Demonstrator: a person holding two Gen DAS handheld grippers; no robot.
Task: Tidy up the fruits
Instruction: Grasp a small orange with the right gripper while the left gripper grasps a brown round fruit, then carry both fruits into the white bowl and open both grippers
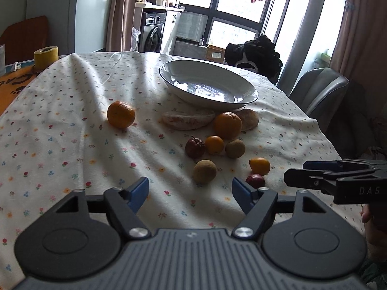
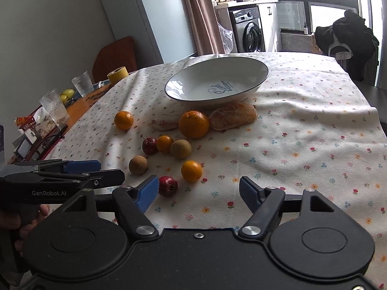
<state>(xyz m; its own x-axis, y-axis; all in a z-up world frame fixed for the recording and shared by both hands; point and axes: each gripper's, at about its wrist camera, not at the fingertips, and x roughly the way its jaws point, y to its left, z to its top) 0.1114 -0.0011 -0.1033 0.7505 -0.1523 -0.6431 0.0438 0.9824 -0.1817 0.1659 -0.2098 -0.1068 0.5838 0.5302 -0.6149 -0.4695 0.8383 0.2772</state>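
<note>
An empty white bowl [image 1: 208, 85] [image 2: 216, 82] stands on the floral tablecloth. In front of it lie two bread rolls [image 1: 188, 119] [image 2: 233, 116], two oranges [image 1: 121, 114] [image 2: 194, 124], small orange fruits [image 1: 259, 165] [image 2: 191, 171], brown round fruits [image 1: 204, 171] [image 2: 138, 165] and dark red fruits [image 1: 195, 147] [image 2: 168, 186]. My left gripper [image 1: 190, 193] hovers open just short of the fruit cluster, nothing between its fingers. My right gripper [image 2: 198, 192] is open too, its left finger beside the nearest red fruit. Each gripper shows at the edge of the other's view.
A yellow tape roll [image 1: 46, 56] [image 2: 117, 74], two glasses [image 2: 54, 106] and clutter sit on the bare wooden table left of the cloth. A grey chair [image 1: 319, 89] stands at the right; a chair draped in black clothing [image 2: 346, 41] is behind the table.
</note>
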